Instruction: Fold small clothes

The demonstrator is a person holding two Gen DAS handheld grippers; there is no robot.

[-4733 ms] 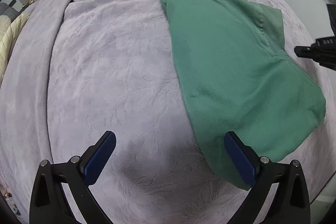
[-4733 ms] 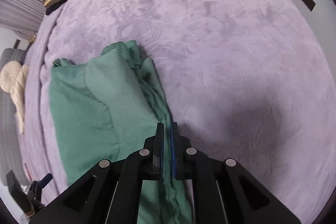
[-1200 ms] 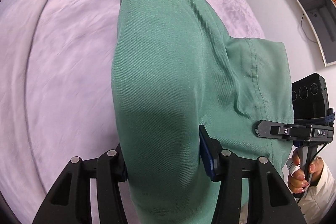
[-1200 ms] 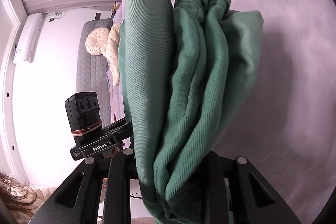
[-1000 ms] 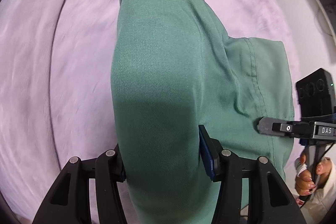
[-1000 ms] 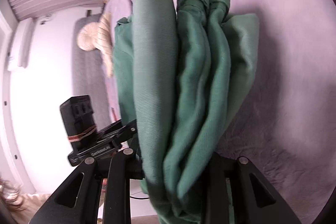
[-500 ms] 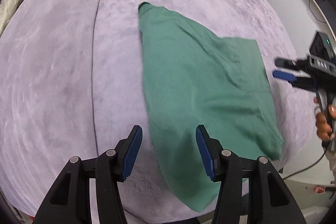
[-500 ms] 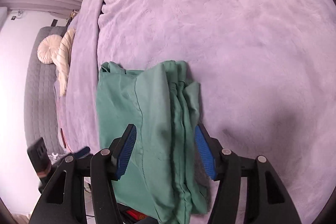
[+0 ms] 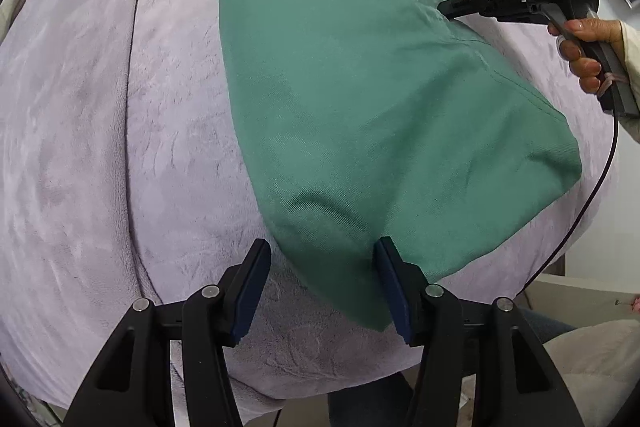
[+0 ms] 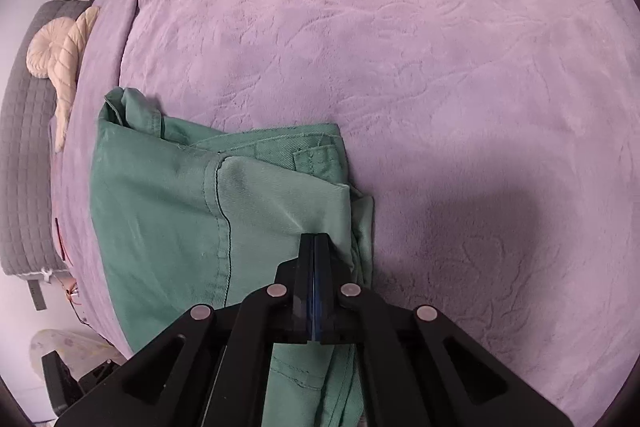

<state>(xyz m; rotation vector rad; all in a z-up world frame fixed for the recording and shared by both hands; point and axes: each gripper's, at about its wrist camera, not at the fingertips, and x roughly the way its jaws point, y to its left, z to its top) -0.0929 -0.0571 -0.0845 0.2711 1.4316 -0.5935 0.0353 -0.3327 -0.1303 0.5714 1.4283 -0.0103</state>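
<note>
A second ago I had the green garment (image 9: 360, 99) lifted off the bed in both tongs; half a second ago it was down and both were open. Now it lies flat on the lilac blanket (image 9: 120, 107) as a folded wedge, so I judge that fold done and the next step is smoothing or one more fold.

My left gripper (image 9: 324, 287) is open, its blue pads wide apart at the bottom centre of the left wrist view. The garment's near corner lies between them, but they are not closed on it. From there the cloth spreads up and to the right, its narrow end near the top centre of the frame.

My right gripper (image 10: 315, 239) has shut since then. In the right wrist view its fingers meet at lower centre, the tips on the garment (image 10: 168, 219) near its stacked right edge. I cannot tell whether they pinch a layer or just press down on it. In the left wrist view the same gripper (image 9: 444, 11) comes in from the upper right and touches the cloth beside a seam. The garment fills the lower left of the right wrist view, with bare blanket (image 10: 440, 67) above and to the right.
</note>
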